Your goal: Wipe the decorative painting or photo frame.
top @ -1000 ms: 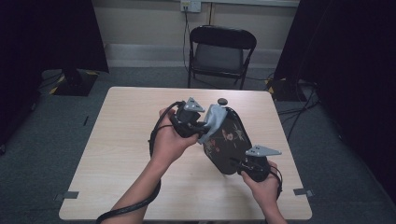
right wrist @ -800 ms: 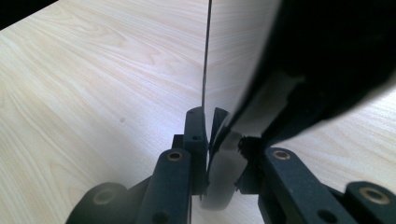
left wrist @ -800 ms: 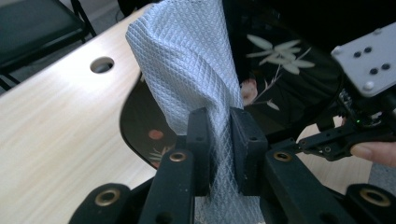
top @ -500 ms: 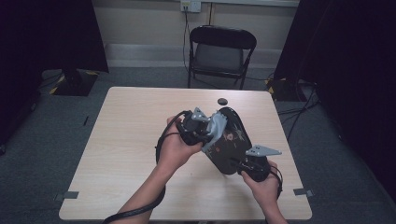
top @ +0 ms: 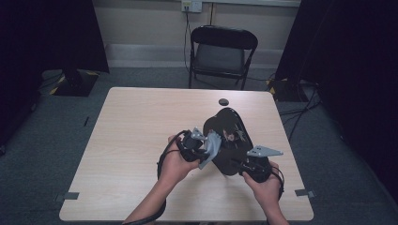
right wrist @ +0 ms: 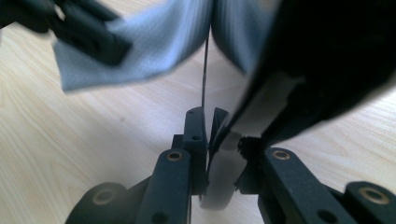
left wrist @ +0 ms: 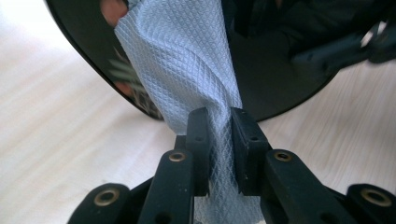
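While my left gripper pinches the grey cloth tight against the black plate, my right gripper clamps its near edge. Bare desk lies open to the left.

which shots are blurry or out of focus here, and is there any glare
Left gripper view: the grey cloth is sharp, its weave crisp; the black pan behind is softer and mirrors the cloth. Right gripper view: cloth and pan are blurred, the table grain sharper. High view: evenly lit table, dark surroundings, no strong glare.
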Tool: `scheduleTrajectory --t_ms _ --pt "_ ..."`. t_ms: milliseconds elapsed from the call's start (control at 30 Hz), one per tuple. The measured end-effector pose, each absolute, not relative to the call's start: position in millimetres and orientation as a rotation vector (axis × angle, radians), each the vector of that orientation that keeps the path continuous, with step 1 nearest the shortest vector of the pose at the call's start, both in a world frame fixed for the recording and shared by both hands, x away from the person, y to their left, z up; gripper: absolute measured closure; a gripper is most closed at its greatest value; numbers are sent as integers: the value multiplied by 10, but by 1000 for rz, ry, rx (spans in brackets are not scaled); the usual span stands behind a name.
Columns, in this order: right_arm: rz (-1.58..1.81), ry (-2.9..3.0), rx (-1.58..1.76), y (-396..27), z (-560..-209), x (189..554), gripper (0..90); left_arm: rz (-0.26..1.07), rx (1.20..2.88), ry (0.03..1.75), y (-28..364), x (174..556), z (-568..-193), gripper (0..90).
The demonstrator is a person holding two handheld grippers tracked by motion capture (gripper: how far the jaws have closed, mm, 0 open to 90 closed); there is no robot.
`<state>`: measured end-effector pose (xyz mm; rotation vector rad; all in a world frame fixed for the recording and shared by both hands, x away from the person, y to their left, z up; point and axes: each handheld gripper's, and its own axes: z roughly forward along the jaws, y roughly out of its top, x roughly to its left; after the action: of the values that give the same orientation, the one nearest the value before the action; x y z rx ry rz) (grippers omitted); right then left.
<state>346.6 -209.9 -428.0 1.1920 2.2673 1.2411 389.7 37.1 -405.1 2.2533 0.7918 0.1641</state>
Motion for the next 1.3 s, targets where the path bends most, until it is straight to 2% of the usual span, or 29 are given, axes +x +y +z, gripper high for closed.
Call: scheduleTrajectory --t_ms 467,667,833,1133,1300 --pt "1240 2268 1192 -2099 -4278 3466 782 78 2338 858 430 3816 -4586 784" --pt "1241 2269 1191 -2101 -4279 3467 782 73 2339 877 490 3797 -4631 784" --pt "1241 2268 1193 -2100 -4279 3467 783 121 2297 872 549 3830 -4362 784" --pt "1241 2268 1192 -2100 -4280 3468 783 268 2235 821 630 3948 -3586 783" --pt "1240 2267 1191 -2095 -4280 3468 783 290 2201 807 598 4001 -3265 785"
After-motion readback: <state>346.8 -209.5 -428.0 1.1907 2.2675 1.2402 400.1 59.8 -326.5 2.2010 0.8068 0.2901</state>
